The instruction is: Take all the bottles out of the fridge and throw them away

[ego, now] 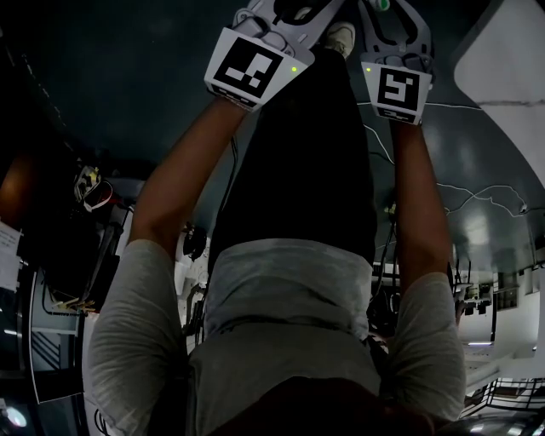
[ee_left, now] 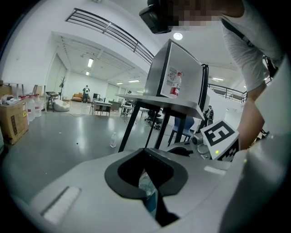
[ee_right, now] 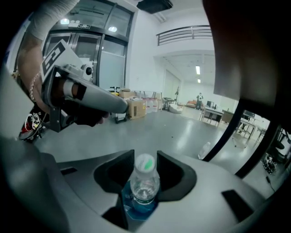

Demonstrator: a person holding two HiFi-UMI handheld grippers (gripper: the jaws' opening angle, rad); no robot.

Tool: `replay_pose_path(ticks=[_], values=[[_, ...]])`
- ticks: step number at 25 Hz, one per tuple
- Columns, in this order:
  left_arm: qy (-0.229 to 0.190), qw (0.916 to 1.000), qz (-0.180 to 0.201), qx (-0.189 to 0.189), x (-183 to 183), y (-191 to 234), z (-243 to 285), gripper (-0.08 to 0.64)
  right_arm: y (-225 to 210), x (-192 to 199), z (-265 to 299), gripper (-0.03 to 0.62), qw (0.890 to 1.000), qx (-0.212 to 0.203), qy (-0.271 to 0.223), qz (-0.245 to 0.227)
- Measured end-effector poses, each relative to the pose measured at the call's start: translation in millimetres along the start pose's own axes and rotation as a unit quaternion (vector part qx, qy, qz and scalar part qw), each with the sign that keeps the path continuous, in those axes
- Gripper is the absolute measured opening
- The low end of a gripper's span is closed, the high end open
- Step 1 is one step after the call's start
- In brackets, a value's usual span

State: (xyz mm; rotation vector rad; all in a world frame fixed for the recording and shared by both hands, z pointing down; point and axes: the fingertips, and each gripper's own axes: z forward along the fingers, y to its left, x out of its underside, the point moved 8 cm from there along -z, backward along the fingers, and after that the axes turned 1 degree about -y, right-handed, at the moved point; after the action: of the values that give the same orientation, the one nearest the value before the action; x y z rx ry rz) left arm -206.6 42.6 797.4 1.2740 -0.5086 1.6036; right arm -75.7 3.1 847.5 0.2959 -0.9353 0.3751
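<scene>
In the head view, which is very dark, the person's two bare forearms reach down to the left gripper (ego: 288, 15) and the right gripper (ego: 393, 19) at the top edge. Each shows its marker cube. A shoe (ego: 341, 36) shows between them on the dark floor (ego: 128, 77). The jaws themselves are too dim to read here.

In the left gripper view, the jaws stand close together, pinching a crumpled bottle (ee_left: 148, 190) of clear plastic with a blue label. Only a thin strip of it shows in the slit between them. Beyond, a fridge (ee_left: 160, 68) sits on a table (ee_left: 150, 101), at the edge nearer the camera. Its front is open, and a red-labelled bottle (ee_left: 175, 85) stands upright inside. A loose bottle (ee_left: 113, 139) stands on the floor just beside the table's near leg. A cardboard box (ee_left: 12, 122) stands at the left edge of the picture.

In the right gripper view, the jaws are spread wide and clamp a capped bottle (ee_right: 144, 184) by its neck and shoulder. It is upright, with a white cap marked green and a blue label. The left gripper hangs at the left. More boxes (ee_right: 136, 108) stand at the far side of the floor. The loose bottle lies beside a dark table leg.
</scene>
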Motion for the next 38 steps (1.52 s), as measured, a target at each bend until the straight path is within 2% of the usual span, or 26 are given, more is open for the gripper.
replay_pose_path(ticks=[4, 8, 12, 14, 19, 28, 32, 38], values=[[-0.004, 1.0000, -0.004, -0.002, -2.3, -1.2, -3.2, 0.009, 0.8, -6.7, -5.0, 0.158, 1.000, 0.002, -0.007, 0.000], [-0.008, 0.9999, 0.008, -0.008, -9.7, -4.7, -6.7, 0.009, 4.4, -17.2, -15.0, 0.153, 1.000, 0.000, -0.011, 0.003], [-0.012, 0.9998, 0.008, -0.012, -28.1, -12.0, -15.6, 0.009, 12.4, -28.7, -32.9, 0.126, 1.000, -0.013, -0.011, 0.003], [-0.012, 0.9998, -0.001, -0.018, -41.8, -17.0, -21.6, 0.009, 15.7, -37.8, -45.5, 0.121, 1.000, -0.015, -0.020, 0.018], [-0.026, 0.9991, -0.014, -0.028, -79.7, -24.1, -38.6, 0.009, 17.4, -69.9, -75.7, 0.101, 0.997, -0.017, -0.041, 0.057], [-0.068, 0.9968, -0.020, -0.039, -151.1, -41.9, -71.7, 0.009, 0.4, -144.6, -129.7, 0.076, 0.996, -0.015, -0.080, 0.046], [-0.072, 0.9968, -0.011, -0.032, -177.0, -58.5, -87.1, 0.009, -7.8, -179.9, -151.8, 0.068, 0.994, -0.011, -0.096, 0.051], [-0.083, 0.9957, -0.016, -0.037, -213.1, -75.5, -103.4, 0.009, -18.9, -224.0, -175.3, 0.048, 0.992, -0.007, -0.115, 0.051]])
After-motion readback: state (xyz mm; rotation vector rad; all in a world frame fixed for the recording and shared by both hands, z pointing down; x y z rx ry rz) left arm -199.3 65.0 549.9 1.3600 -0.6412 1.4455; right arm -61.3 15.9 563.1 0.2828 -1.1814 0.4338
